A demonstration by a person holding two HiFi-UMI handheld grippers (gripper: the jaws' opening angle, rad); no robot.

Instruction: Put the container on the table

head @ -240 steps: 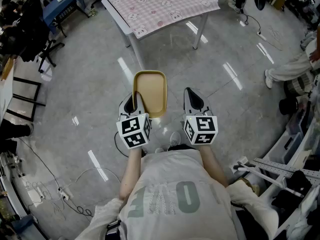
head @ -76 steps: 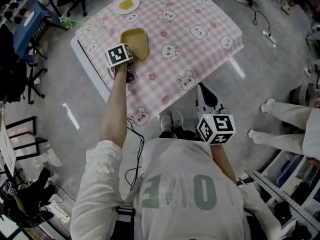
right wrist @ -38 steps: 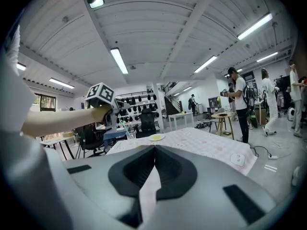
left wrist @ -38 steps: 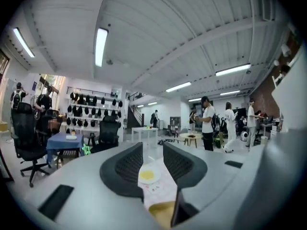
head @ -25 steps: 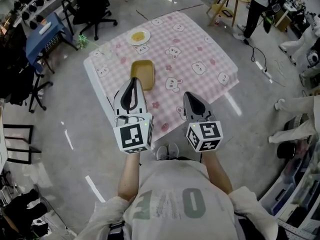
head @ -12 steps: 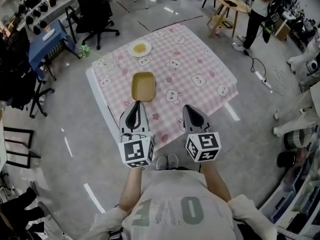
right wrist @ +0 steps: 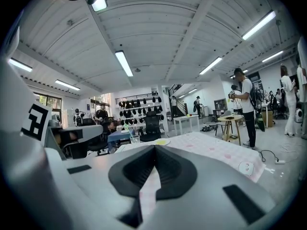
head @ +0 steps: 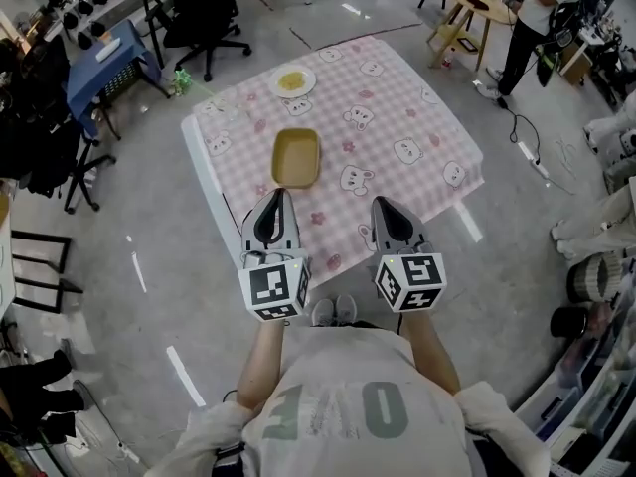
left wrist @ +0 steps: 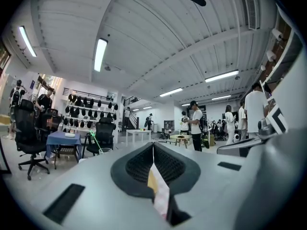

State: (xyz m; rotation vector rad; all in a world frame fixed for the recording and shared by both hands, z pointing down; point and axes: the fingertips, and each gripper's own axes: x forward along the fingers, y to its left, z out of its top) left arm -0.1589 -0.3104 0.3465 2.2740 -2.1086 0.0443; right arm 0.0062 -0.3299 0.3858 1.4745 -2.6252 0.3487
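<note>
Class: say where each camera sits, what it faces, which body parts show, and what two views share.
Head view: on the head, steeply down at table, container, left tongs, right tongs, forearms.
Left gripper view: on the left tongs, shut in frame, level across the room.
Right gripper view: on the right tongs, shut too, facing the table.
Shared: plate, in head and right gripper views.

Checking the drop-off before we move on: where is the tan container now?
Head view: the tan container sits on the pink checked table, left of its middle, between the plate beyond it and the left gripper nearer.
</note>
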